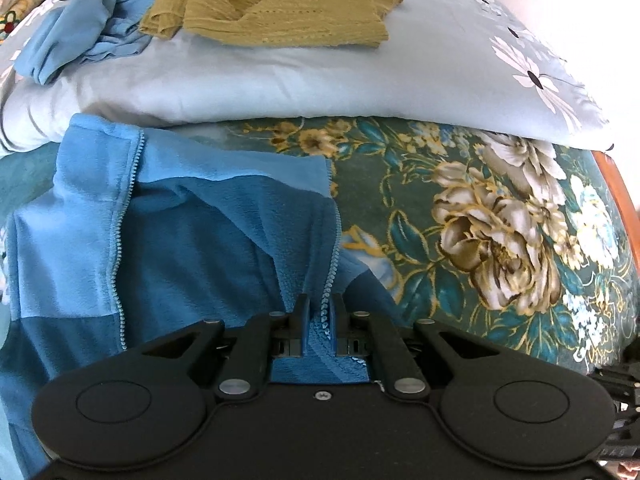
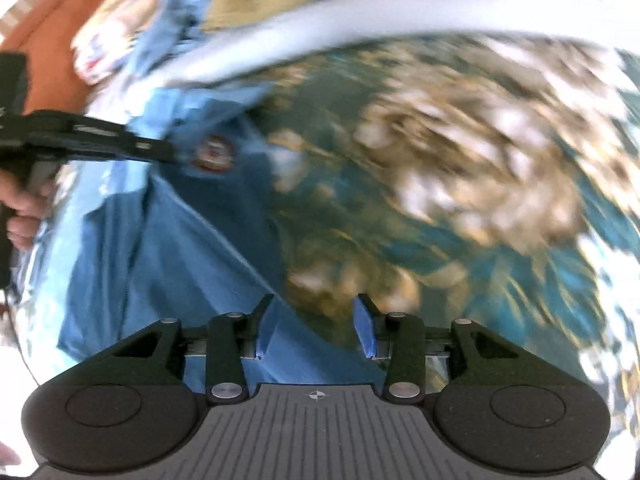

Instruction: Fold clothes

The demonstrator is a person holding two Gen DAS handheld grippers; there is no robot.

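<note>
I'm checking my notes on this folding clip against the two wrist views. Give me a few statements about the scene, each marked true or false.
1. The left gripper is clamped on the blue fleece jacket at its zipper edge. True.
2. The right gripper is shut on the jacket. False: its jaws stand apart, pressing on nothing.
3. A mustard knit garment lies on the pale blue quilt. True.
4. The jacket is zipped up fully. False: its zipper is open, the front spread apart.
5. The bed cover is plain white. False: it is dark teal with large flowers.
</note>
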